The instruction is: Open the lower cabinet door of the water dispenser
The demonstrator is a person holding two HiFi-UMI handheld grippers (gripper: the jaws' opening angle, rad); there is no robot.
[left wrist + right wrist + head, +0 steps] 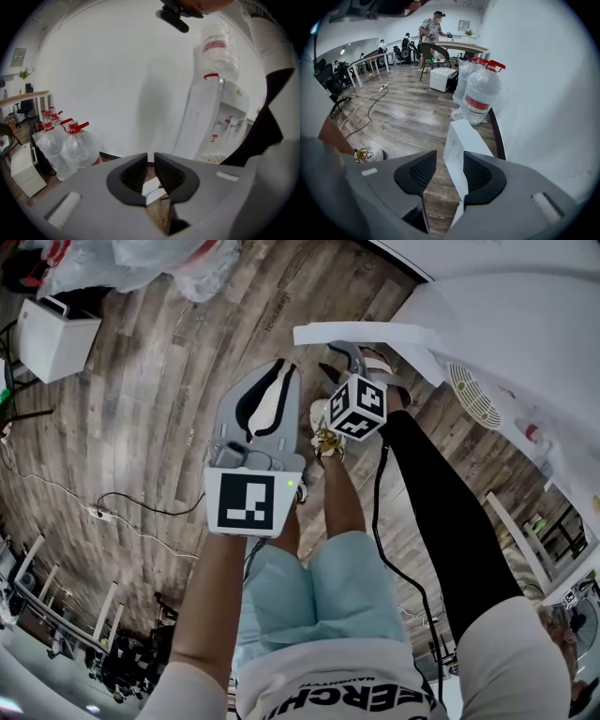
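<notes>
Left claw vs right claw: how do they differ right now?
Left claw has its jaws almost together; right claw has them apart. Right claw has the white cabinet door edge between its jaws; left claw grips nothing. Left claw faces the water dispenser; right claw faces the water bottles. Both have grey bodies and black ribbed pads.

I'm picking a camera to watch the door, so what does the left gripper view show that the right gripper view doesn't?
Only the left gripper view shows the water dispenser, with its bottle on top and its taps. Only the right gripper view shows the cabinet door as a broad white face, standing between the right claw's parted jaws, plus a shoe and distant desks with people. Both show the red-capped water jugs by the white wall and wooden floor; the white sliver beyond the left claw may be that door.
</notes>
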